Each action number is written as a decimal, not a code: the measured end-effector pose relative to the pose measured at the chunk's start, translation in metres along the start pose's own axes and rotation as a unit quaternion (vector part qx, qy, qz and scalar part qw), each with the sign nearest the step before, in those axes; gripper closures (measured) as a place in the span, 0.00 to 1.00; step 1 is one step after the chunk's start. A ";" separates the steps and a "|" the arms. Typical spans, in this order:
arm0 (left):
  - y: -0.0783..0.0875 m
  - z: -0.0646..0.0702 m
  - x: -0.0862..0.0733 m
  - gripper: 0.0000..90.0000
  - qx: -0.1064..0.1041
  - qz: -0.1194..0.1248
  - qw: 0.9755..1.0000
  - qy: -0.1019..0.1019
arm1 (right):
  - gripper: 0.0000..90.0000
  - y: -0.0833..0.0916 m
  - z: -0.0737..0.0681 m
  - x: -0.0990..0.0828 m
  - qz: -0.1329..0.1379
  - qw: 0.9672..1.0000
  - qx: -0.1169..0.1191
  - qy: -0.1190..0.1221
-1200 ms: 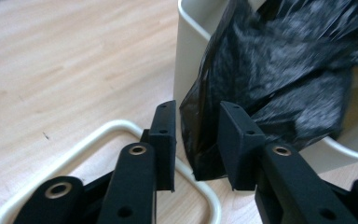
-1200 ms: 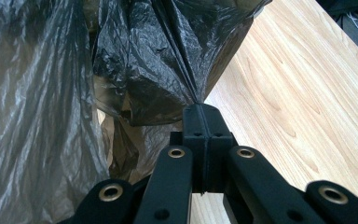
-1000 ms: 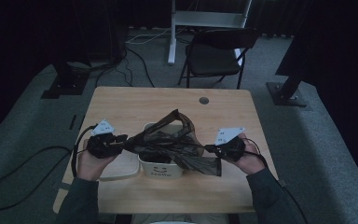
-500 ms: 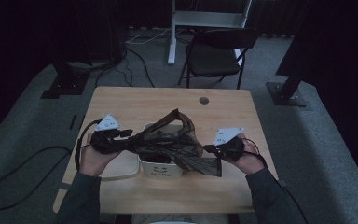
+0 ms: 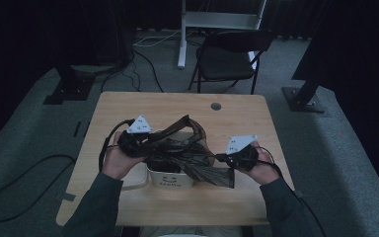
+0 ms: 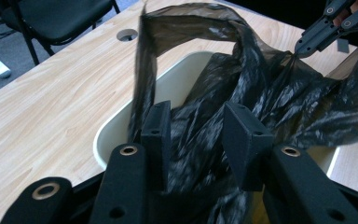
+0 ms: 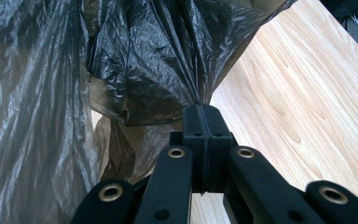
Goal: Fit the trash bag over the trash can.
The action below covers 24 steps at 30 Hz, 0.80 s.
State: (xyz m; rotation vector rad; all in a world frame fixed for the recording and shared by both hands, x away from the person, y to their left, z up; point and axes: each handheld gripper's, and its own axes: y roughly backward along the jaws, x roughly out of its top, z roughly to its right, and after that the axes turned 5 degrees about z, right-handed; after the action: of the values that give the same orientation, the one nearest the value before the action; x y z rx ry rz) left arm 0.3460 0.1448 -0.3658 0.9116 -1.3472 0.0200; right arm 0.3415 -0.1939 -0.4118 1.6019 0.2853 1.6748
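A thin black plastic bag is spread over a white tub near the table's front edge. My right gripper pinches a gathered fold of the bag at the tub's right side; its jaws are pressed together on the film. My left gripper is at the tub's left rim with its jaws standing apart. Crumpled bag film lies loosely between them, and a strip of it rises past the left pad. The right gripper shows far off in the left gripper view, tugging the bag.
The wooden table has a round cable hole near its far edge. A flat white piece lies left of the tub. A black folding chair stands behind the table, with cables on the floor.
My left hand has moved right and a little up, closer to the tub and into the bag. The bag's left side has bunched up. The right hand has kept still.
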 end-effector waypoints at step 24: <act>-0.043 0.000 0.019 1.00 0.004 -0.056 0.998 0.008 | 1.00 -0.002 -0.003 0.001 -0.008 1.000 -0.003 0.010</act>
State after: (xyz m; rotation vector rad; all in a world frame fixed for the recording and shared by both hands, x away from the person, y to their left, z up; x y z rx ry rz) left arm 0.3729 0.1069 -0.3735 0.9911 -1.2809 -0.0528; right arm 0.3397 -0.1912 -0.4124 1.5743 0.3024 1.6793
